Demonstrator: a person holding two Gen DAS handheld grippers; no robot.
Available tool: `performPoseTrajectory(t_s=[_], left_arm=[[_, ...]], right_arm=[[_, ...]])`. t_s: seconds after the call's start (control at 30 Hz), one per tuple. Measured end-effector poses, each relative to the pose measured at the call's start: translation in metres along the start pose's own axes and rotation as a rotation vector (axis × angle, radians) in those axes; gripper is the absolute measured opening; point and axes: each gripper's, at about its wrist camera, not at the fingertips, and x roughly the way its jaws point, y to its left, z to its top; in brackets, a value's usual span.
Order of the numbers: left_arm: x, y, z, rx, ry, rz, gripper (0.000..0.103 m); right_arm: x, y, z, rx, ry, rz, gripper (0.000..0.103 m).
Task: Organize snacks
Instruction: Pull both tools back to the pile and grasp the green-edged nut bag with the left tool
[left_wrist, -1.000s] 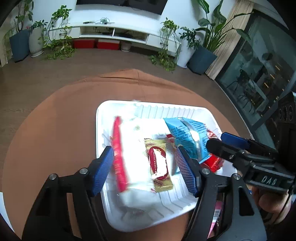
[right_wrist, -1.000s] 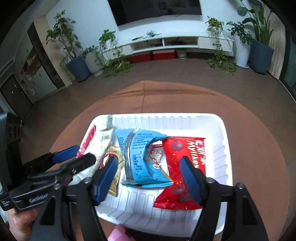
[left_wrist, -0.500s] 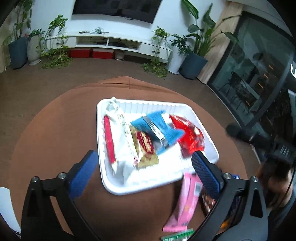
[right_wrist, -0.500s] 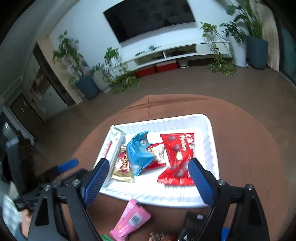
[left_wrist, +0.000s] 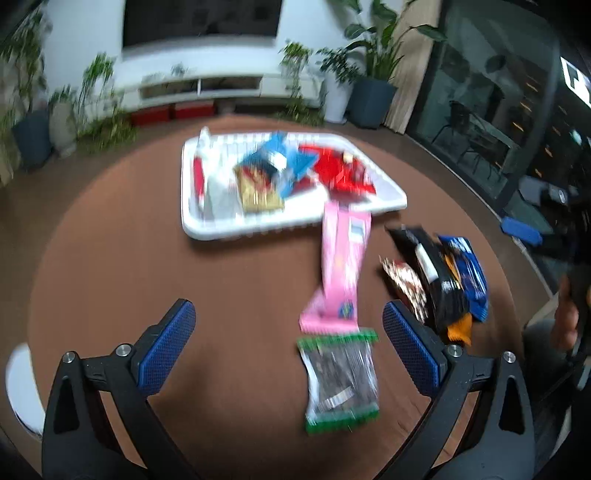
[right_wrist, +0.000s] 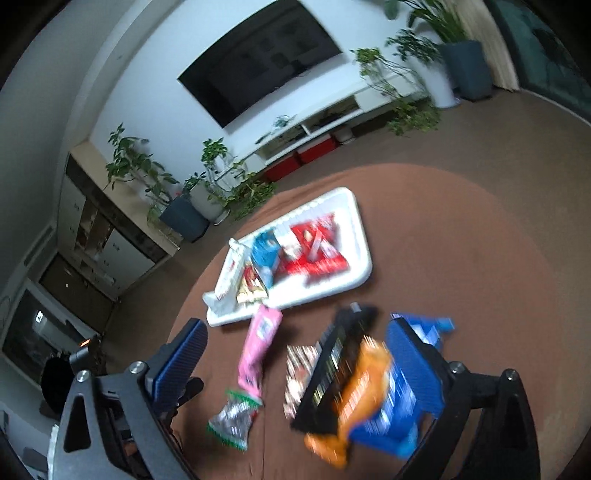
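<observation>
With nothing between its wide jaws, the left hand-held gripper should pinch the green-edged packet across its middle, while the right hand-held gripper, jaws opening and empty, waits.

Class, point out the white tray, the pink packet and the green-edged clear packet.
white tray (left_wrist: 255, 230), left wrist view, on its near rim.
pink packet (left_wrist: 341, 266), left wrist view, on its middle.
green-edged clear packet (left_wrist: 341, 382), left wrist view, on its clear middle.

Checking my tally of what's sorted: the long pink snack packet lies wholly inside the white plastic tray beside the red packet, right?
No. The long pink snack packet lies on the round brown table, only its far end at the white plastic tray. The red packet is inside. The left wrist view shows it.
</observation>
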Motion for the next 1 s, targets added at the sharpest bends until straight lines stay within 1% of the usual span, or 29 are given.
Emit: performPoseTrajectory(t_s=[0.07,0.1,0.2,0.3,0.37,0.43,0.63,0.83,0.87,0.9,0.97,1.0], left_arm=[[0.002,0.000,-0.014,-0.047,0.047,-0.002,0.103],[0.002,-0.001,-0.019,-0.048,0.054,-0.003,0.103],[0.003,-0.013,-0.033,-0.016,0.079,0.014,0.103],[0.007,-0.027,-0.043,0.030,0.100,0.018,0.103],[0.011,-0.033,-0.044,0.053,0.112,0.017,0.103],[0.014,-0.037,-0.043,0.069,0.114,0.032,0.103],[0.023,-0.042,-0.036,0.106,0.142,0.067,0.103],[0.036,-0.040,-0.036,0.121,0.181,0.078,0.101],[0.038,-0.040,-0.036,0.119,0.184,0.076,0.097],[0.039,-0.039,-0.035,0.118,0.184,0.069,0.089],[0.039,-0.037,-0.034,0.114,0.181,0.069,0.082],[0.039,-0.037,-0.033,0.116,0.180,0.070,0.081]], right_arm=[[-0.006,-0.006,-0.012,0.021,0.002,-0.012,0.100],[-0.008,-0.009,-0.018,0.035,0.009,-0.016,0.100],[-0.011,-0.013,-0.032,0.061,0.031,-0.018,0.100],[-0.014,-0.011,-0.047,0.048,0.038,-0.028,0.100],[-0.014,-0.006,-0.052,0.023,0.043,-0.036,0.100],[-0.015,-0.003,-0.055,0.003,0.037,-0.050,0.100],[-0.015,-0.003,-0.062,0.012,0.042,-0.056,0.100],[-0.015,-0.004,-0.064,0.020,0.044,-0.066,0.100],[-0.015,-0.005,-0.064,0.023,0.041,-0.069,0.100],[-0.016,-0.005,-0.064,0.024,0.040,-0.071,0.100],[-0.017,-0.006,-0.063,0.027,0.039,-0.075,0.100],[-0.017,-0.006,-0.064,0.027,0.040,-0.076,0.100]])
